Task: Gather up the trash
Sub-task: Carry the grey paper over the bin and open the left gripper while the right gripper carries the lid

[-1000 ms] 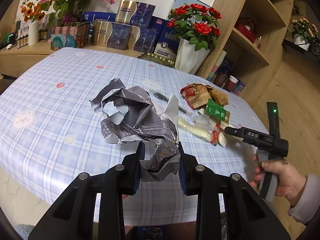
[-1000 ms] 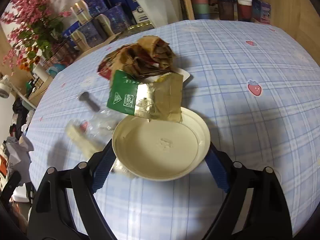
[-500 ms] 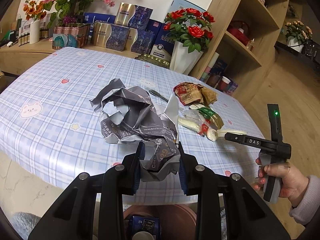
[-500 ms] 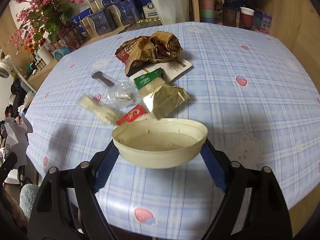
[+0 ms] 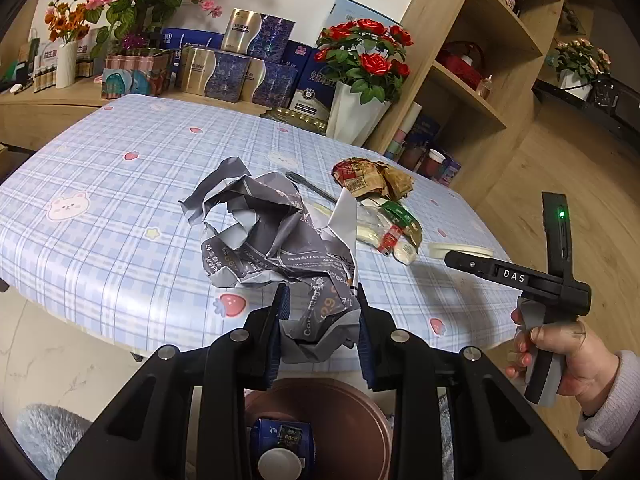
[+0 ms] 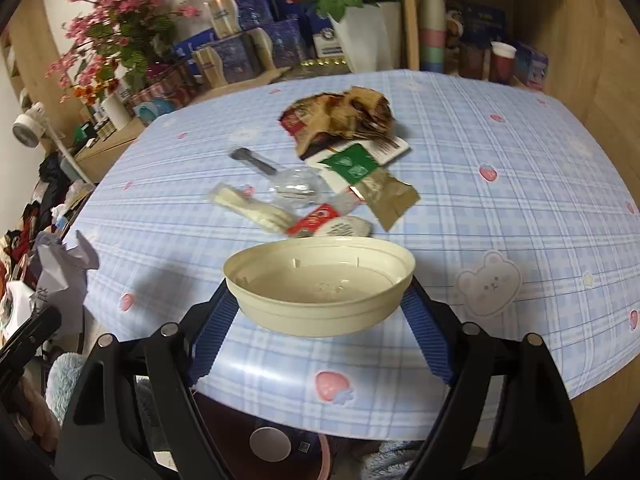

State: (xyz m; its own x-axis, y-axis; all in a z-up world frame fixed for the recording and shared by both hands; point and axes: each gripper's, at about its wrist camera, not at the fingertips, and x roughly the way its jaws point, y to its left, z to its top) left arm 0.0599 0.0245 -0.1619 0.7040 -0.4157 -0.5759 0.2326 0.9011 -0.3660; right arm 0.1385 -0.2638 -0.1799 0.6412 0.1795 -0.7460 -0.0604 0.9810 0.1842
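Trash — crumpled paper [image 5: 276,236] pinched in the left claw [image 5: 320,320], cream bowl [image 6: 320,284] gripped empty by the right claw [image 6: 320,320].

A: Where does the left wrist view sit?
B: Behind its claw [image 5: 319,332], looking down over the table [image 5: 120,184] edge.
A: And the right?
B: Likewise, close above the table [image 6: 520,184]. Both show the wrappers [image 5: 372,178] [image 6: 340,116].

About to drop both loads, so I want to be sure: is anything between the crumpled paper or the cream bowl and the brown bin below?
Nothing visible. The crumpled paper and cream bowl hang past the table edge, the brown bin open beneath.
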